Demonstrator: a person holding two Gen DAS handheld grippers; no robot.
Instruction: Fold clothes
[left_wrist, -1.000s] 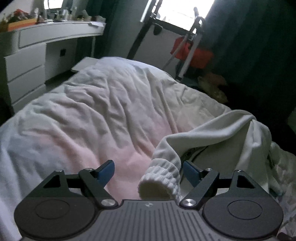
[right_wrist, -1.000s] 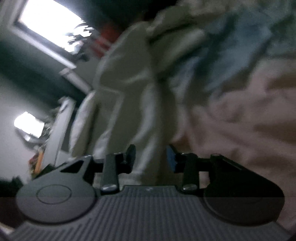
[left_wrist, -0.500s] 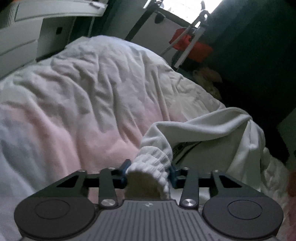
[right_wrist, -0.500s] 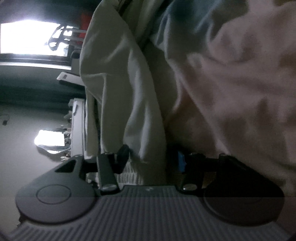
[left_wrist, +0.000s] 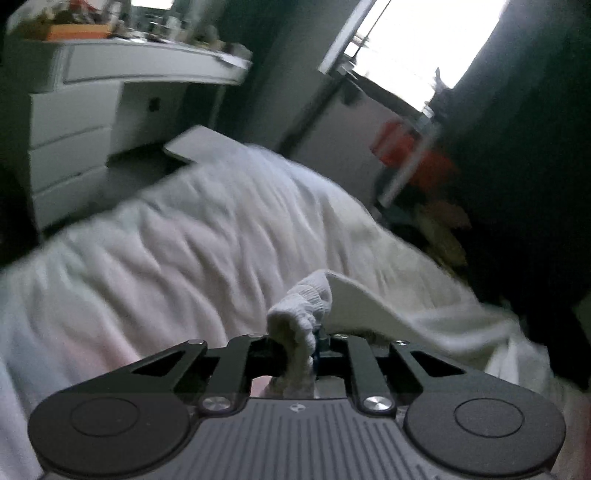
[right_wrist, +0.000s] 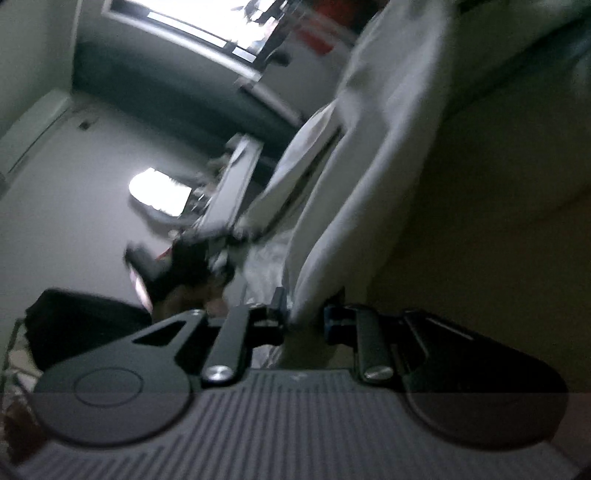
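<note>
Your left gripper (left_wrist: 300, 345) has its jaws drawn tight on the ribbed cuff (left_wrist: 301, 308) of a cream sweatshirt (left_wrist: 373, 310), the knit bunched up between the fingers and bulging above them. From the cuff, the sleeve runs away to the right and far side, lifted off the bed, and joins the rest of the garment, which trails down over the right part of the wrinkled white duvet (left_wrist: 207, 236). The duvet covers the bed across the middle of the left wrist view. Beyond it on the far left stands a white dresser (left_wrist: 74, 122), and a bright window (left_wrist: 424, 48) sits far right of centre, with something red (left_wrist: 410, 155) below it. That view is blurred.

Your right gripper (right_wrist: 304, 317) is turned on its side, so the room appears tilted in its view. Its jaws are closed most of the way on a fold of the same cream sweatshirt (right_wrist: 373, 155), the cloth filling the narrow gap between the fingers. The fabric rises from the grip as a long, taut band toward the far right of the view. To the left of it the wall, the window (right_wrist: 207, 26) and the dresser edge (right_wrist: 232, 184) show, heavily smeared.
</note>
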